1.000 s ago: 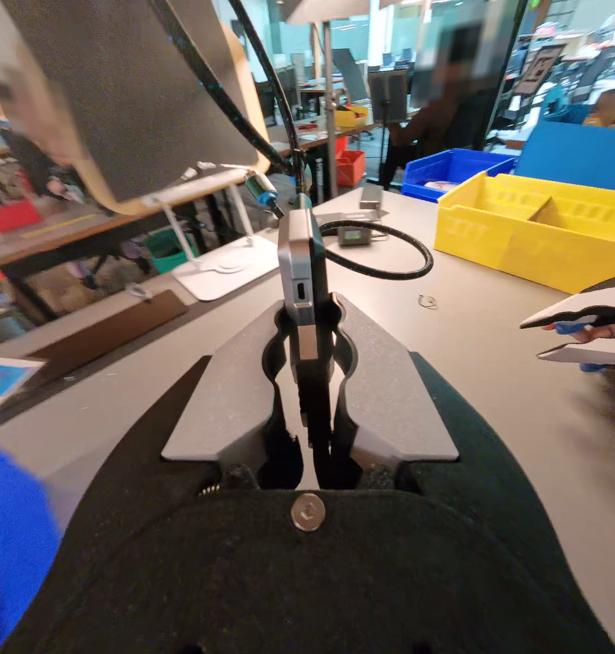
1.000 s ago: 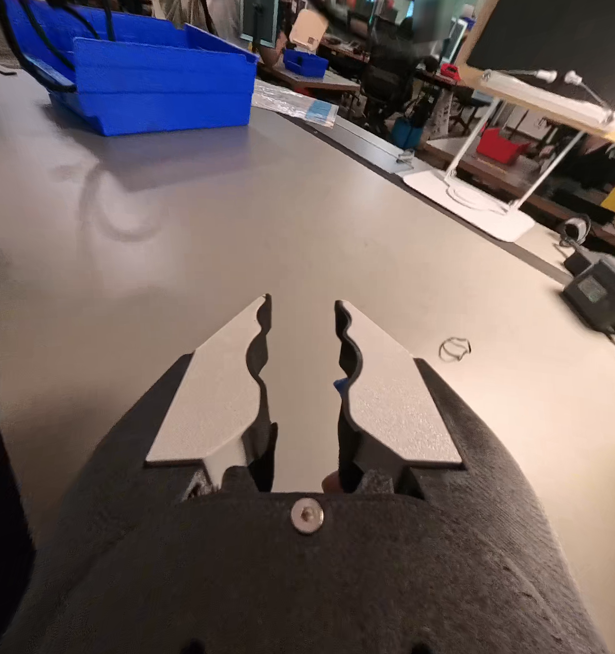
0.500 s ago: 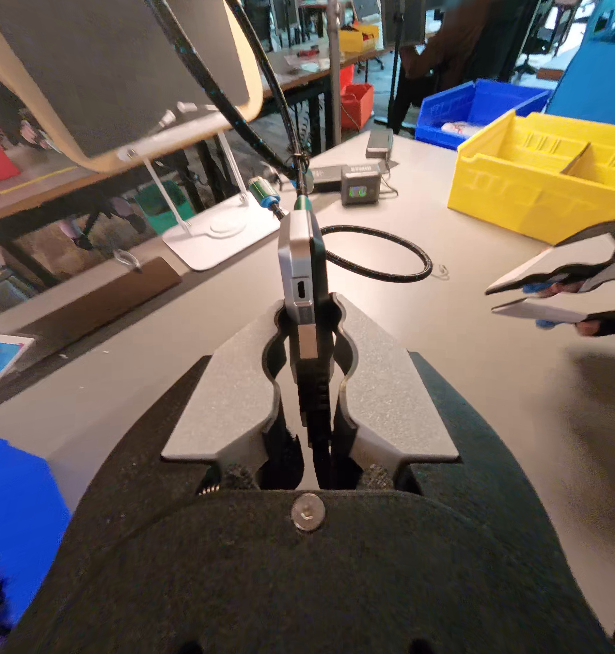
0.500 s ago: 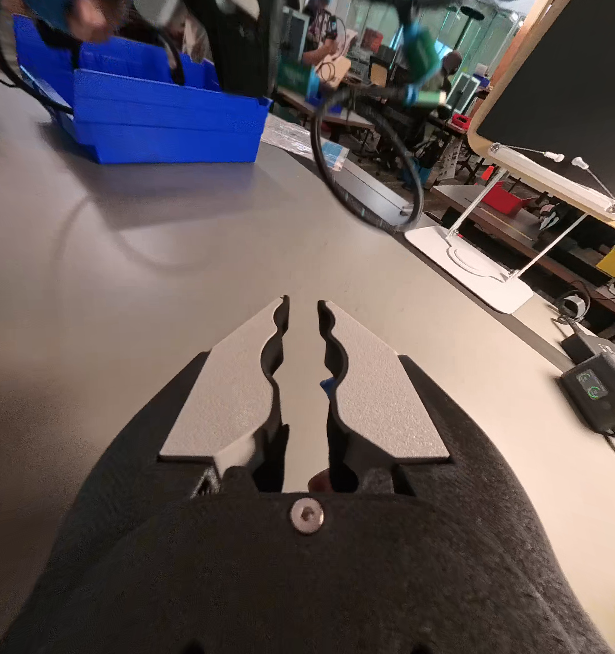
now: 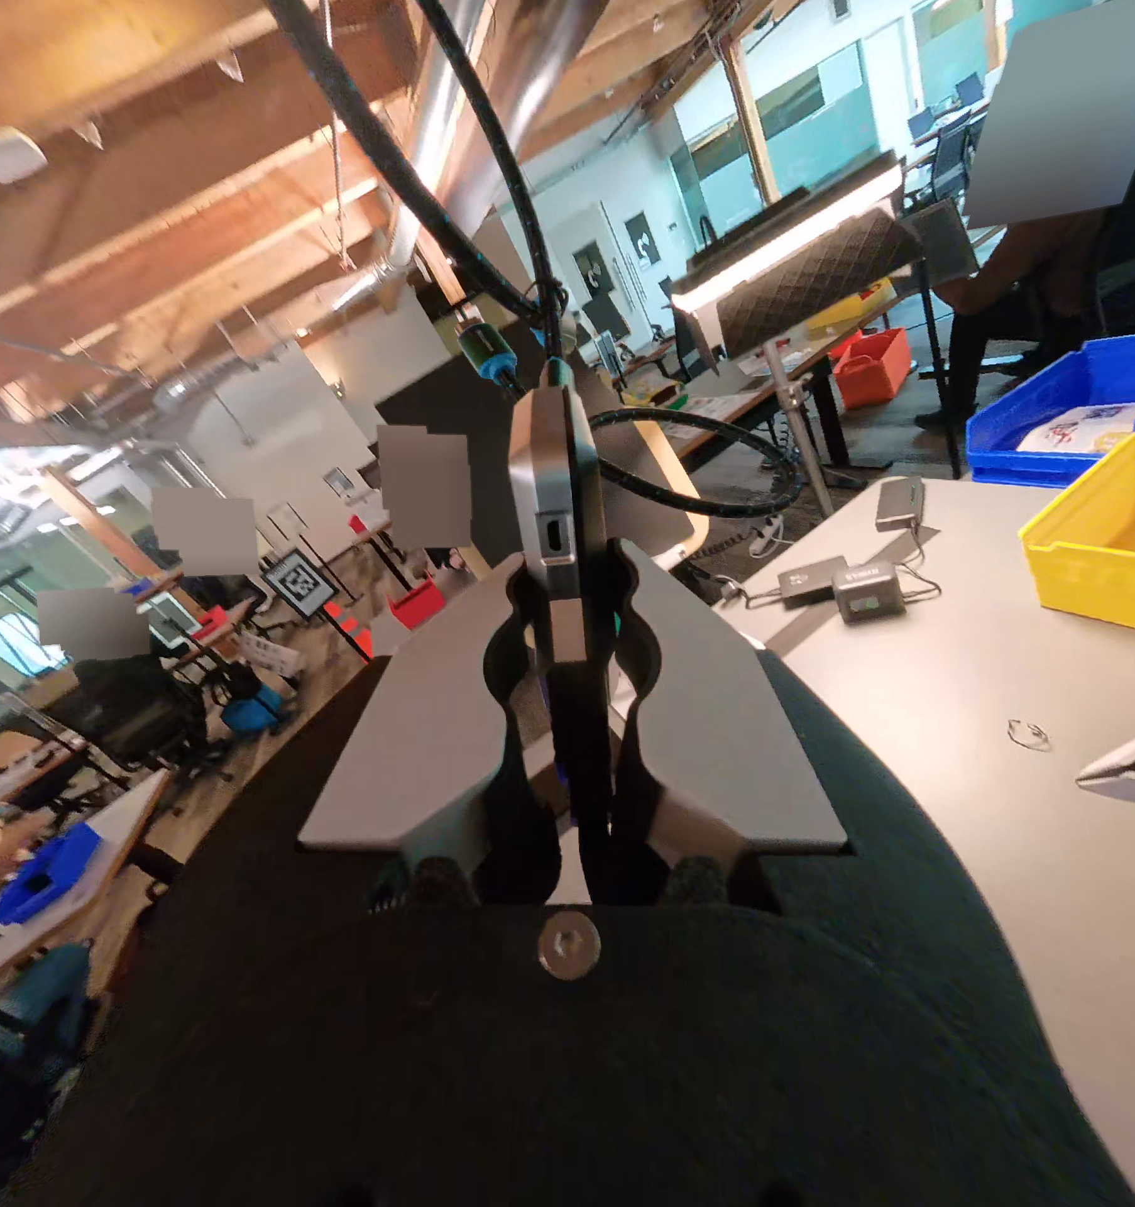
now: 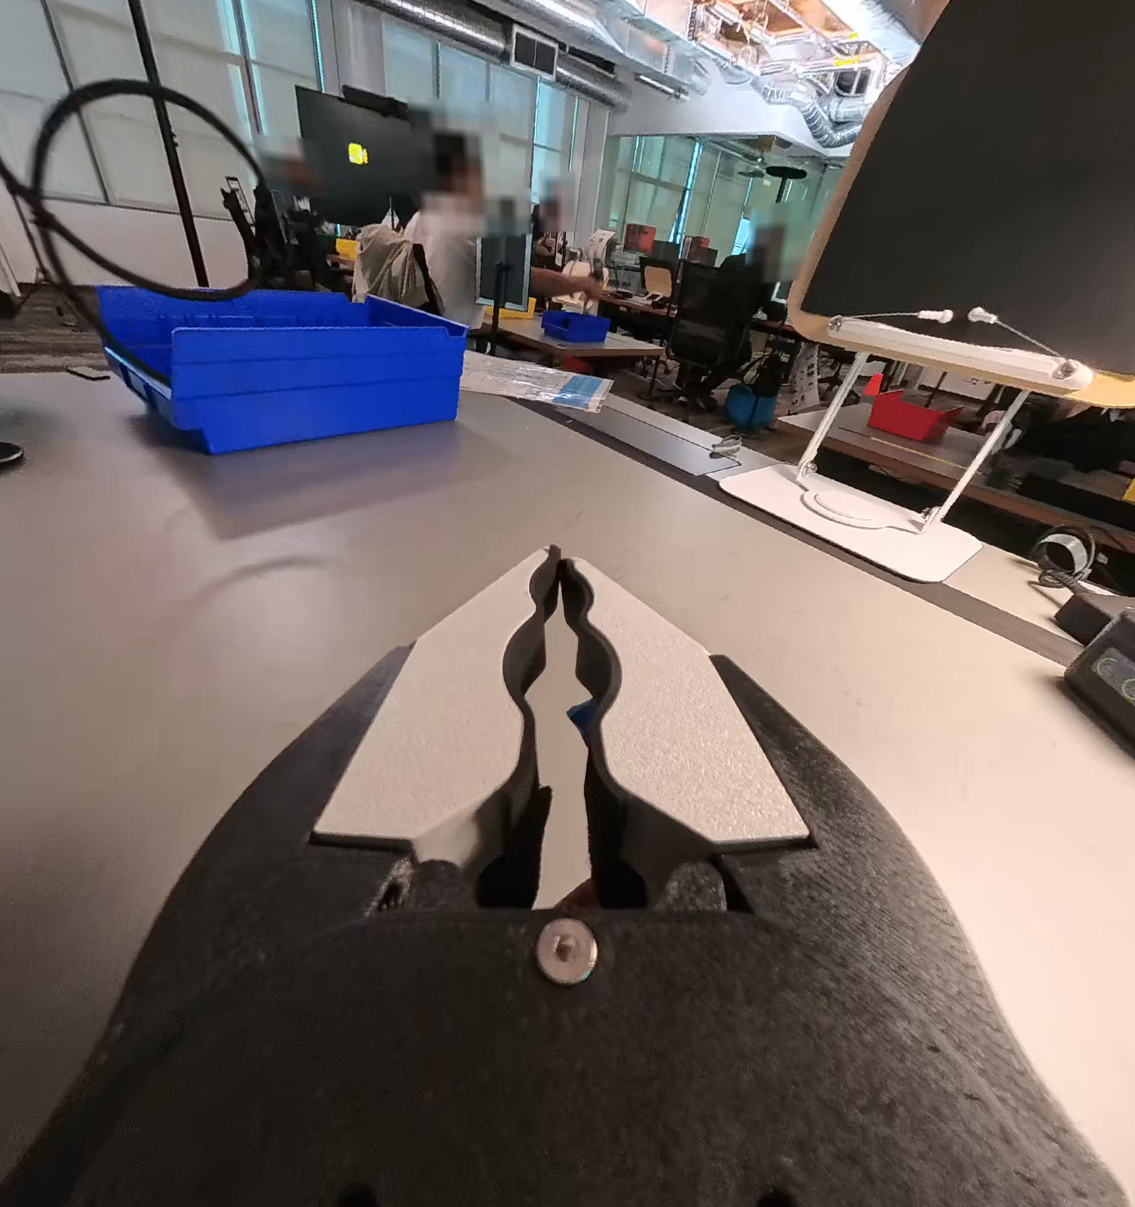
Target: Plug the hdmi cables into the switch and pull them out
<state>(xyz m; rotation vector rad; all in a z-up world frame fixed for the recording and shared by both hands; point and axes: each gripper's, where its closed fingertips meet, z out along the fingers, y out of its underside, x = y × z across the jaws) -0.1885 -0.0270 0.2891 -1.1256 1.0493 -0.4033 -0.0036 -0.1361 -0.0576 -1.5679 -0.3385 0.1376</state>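
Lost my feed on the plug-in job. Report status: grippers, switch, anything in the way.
Left gripper shut on the switch, held up off the table. Right gripper shut, empty, low over table. Black cable looping from switch's far end. Nothing blocking.

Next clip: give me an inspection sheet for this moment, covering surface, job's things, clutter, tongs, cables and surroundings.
Surface: grey table, mostly bare.
Job's things: switch held edge-up off the table, one side port empty.
Clutter: blue bin, yellow bin, white stand, small black boxes, plastic bag.
Tongs: left tongs shut on the switch; right tongs shut, empty.
Cables: black braided cables rise from the switch's top end; another loops at its right.
Surroundings: open workshop with desks, chairs, seated people.
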